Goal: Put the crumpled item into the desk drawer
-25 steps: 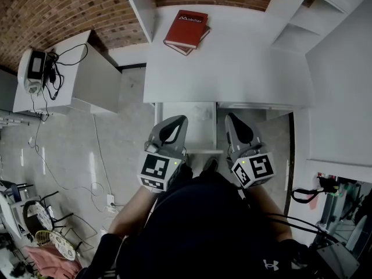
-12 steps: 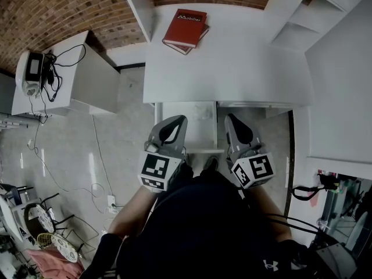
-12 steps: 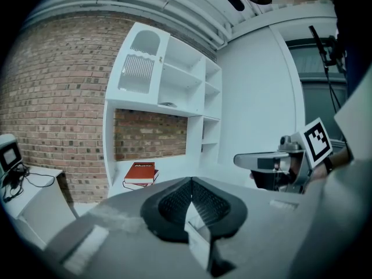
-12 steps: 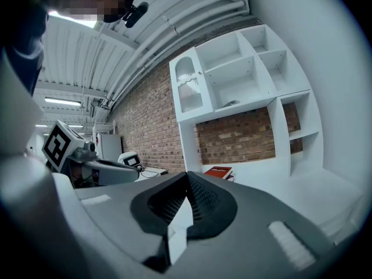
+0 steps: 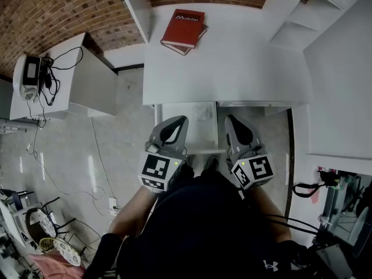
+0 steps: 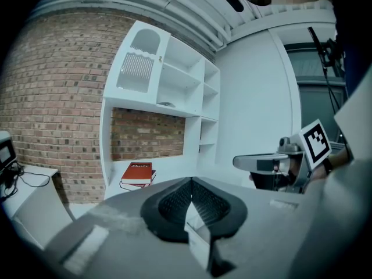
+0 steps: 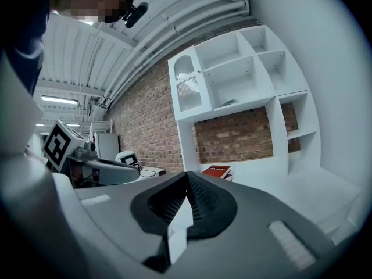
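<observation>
In the head view the white desk (image 5: 232,63) has an open drawer (image 5: 177,112) under its front edge. A small pale crumpled item (image 5: 202,112) lies in the drawer's far right part. My left gripper (image 5: 179,121) is held over the drawer's left side, shut and empty. My right gripper (image 5: 231,120) is just right of the drawer, also shut and empty. Both gripper views look level across the desk. The left gripper (image 6: 190,182) shows its jaws pressed together, and so does the right gripper (image 7: 187,176). Neither of these views shows the drawer.
A red book (image 5: 185,28) lies on a second book at the desk's far left. White shelves (image 5: 302,10) stand on the right and a brick wall behind. A low white side table (image 5: 87,80) carries a device (image 5: 29,73) with cables.
Both grippers stay where they were, shut. Only the head camera has drifted slightly.
</observation>
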`<state>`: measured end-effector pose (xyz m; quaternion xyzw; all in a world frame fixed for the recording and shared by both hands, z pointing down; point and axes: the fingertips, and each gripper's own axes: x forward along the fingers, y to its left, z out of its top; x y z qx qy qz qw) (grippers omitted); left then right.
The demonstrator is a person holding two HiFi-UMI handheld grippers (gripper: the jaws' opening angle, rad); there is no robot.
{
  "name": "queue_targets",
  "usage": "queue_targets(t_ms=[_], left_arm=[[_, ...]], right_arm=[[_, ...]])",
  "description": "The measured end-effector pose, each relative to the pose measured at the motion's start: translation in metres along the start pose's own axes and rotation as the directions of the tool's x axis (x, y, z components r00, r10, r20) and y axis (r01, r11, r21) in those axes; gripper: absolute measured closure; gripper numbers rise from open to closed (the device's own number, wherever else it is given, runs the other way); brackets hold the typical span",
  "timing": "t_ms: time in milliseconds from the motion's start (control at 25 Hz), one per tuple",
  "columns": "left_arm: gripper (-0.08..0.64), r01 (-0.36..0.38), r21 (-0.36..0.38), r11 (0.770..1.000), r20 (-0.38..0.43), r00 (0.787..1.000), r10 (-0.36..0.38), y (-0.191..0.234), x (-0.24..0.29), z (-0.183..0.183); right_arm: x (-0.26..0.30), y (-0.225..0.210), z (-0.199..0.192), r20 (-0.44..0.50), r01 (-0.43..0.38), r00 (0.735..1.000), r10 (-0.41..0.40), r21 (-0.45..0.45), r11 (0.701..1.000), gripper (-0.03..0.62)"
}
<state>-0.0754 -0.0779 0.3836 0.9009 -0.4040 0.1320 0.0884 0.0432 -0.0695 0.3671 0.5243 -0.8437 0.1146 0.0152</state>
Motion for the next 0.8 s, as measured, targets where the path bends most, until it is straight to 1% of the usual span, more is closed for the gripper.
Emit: queue_targets(t_ms=[800], left_arm=[[0.557, 0.061, 0.020, 0.998, -0.010, 0.998, -0.061, 0.022, 0.011, -0.006]], right_arm=[[0.018, 0.004, -0.006, -0.003, 0.060, 0.998, -0.060, 0.006, 0.998, 0.591]])
